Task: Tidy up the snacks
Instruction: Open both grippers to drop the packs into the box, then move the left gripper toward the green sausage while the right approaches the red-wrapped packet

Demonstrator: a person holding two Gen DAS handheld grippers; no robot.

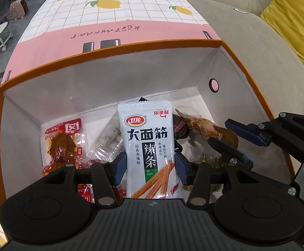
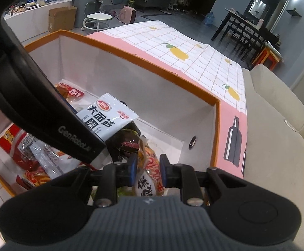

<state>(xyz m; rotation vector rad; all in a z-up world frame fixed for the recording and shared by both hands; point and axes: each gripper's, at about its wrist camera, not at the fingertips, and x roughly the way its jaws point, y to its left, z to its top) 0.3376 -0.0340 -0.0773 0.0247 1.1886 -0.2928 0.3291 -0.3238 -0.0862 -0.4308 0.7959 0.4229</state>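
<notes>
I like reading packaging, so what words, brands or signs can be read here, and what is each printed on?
"大面筋", "辣条", "là tiáo", "卫龙": on the white snack packet held in the left tool.
"RESTAURANT", upside down: on the pink band of the tablecloth.
"GenRobot.AI": on the left tool's black body, seen from the right wrist.
Red and orange packets in the box: print too blurred to read.

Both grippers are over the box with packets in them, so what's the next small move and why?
Probably open the left gripper: its white latiao packet already hangs inside the orange-rimmed box above other snacks. The right gripper, shut on an orange packet, can release after.
</notes>
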